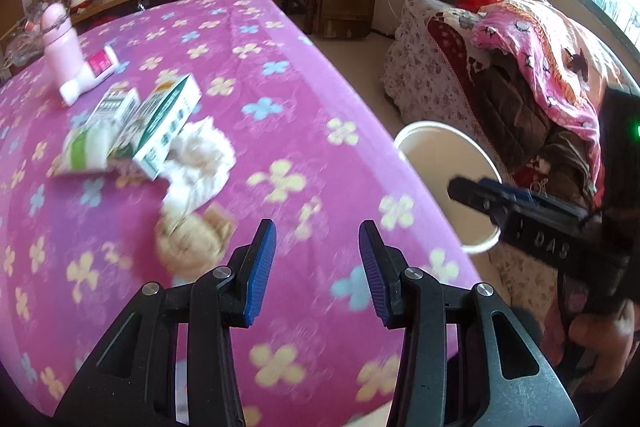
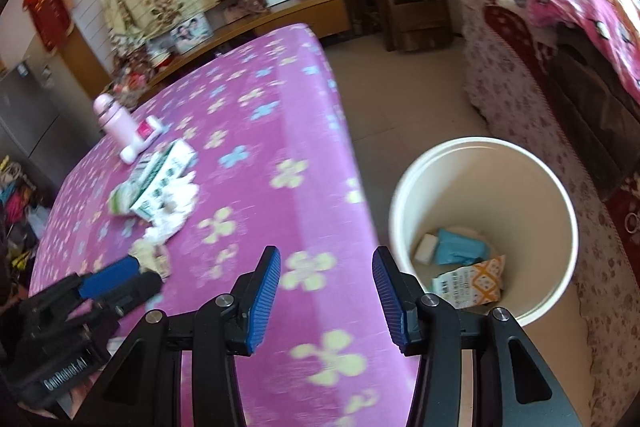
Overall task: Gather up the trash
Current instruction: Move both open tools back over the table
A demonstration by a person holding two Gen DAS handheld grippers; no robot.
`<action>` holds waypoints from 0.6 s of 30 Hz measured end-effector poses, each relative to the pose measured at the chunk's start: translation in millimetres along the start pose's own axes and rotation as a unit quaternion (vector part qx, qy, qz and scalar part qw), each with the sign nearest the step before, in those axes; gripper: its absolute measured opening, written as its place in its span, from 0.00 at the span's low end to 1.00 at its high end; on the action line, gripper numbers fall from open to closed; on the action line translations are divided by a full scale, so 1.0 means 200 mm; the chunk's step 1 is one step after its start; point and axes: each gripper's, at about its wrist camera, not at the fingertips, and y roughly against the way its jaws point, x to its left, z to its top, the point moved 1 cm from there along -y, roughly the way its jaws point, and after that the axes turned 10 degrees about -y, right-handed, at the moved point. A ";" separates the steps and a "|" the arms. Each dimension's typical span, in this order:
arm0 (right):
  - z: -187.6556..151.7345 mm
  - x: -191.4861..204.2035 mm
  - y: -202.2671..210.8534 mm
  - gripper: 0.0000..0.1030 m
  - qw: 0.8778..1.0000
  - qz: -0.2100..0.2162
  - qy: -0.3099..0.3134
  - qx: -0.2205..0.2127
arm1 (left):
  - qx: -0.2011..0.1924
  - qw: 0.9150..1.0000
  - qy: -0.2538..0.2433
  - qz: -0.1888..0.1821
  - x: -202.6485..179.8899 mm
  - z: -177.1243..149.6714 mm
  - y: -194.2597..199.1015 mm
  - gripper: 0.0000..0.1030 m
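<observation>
Both the left gripper [image 1: 317,269] and right gripper [image 2: 326,291] hang parted and empty between pickups; next, I judge, comes reaching the crumpled white tissue [image 1: 200,163] at centre-left for the round cream plastic bin [image 2: 560,195] at lower right.

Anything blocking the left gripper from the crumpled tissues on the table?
Nothing visible. The left gripper is open and empty over bare tablecloth; the tissues lie ahead to its left with open cloth between. The cartons sit on the tissues' far side, partly overlapping them.
</observation>
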 end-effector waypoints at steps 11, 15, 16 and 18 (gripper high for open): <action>-0.15 0.31 -0.06 0.45 0.998 0.030 0.049 0.036 | 0.039 0.998 -0.004 -0.051 0.11 -0.36 0.21 0.40; -0.19 0.39 -0.07 0.45 0.996 0.038 0.069 0.047 | 0.053 0.996 -0.024 -0.072 0.09 -0.53 0.29 0.40; -0.20 0.41 -0.07 0.45 0.995 0.039 0.073 0.048 | 0.058 0.995 -0.030 -0.070 0.10 -0.57 0.30 0.40; -0.22 0.44 -0.07 0.45 0.994 0.041 0.082 0.052 | 0.070 0.995 -0.034 -0.059 0.15 -0.65 0.32 0.40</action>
